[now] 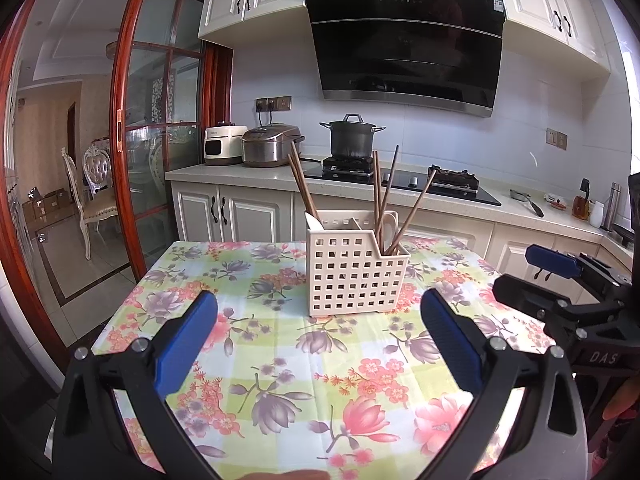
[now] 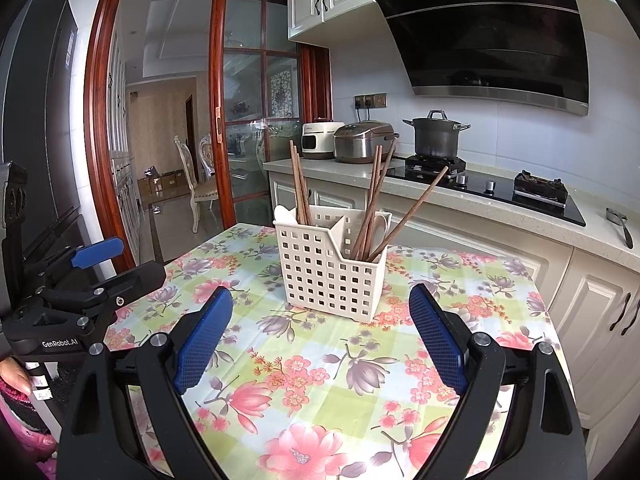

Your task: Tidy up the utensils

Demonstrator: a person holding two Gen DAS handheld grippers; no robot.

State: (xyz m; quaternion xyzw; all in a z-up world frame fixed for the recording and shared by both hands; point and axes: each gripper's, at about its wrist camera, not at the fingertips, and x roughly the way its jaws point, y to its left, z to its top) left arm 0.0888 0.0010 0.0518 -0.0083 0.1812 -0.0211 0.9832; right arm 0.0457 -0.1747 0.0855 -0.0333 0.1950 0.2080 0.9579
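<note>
Nearest me, my left claw [image 1: 318, 320] and my right claw [image 2: 320, 320] hover side by side over the floral tabletop [image 2: 320, 392], both spread wide with nothing held or touched. Beyond their blue pads [image 2: 202, 340], well apart from them, a cream perforated holder [image 2: 330, 264] stands upright mid-tabletop. Brown chopsticks [image 2: 374, 208] lean in both its compartments: a pair at the left, several splayed at the right, with white spoons [image 1: 388, 224] among them. To sort them well, I judge I should pinch one splayed chopstick high on its shaft, lifting straight up so the holder stays put. Farther off is the kitchen counter [image 1: 224, 172].
</note>
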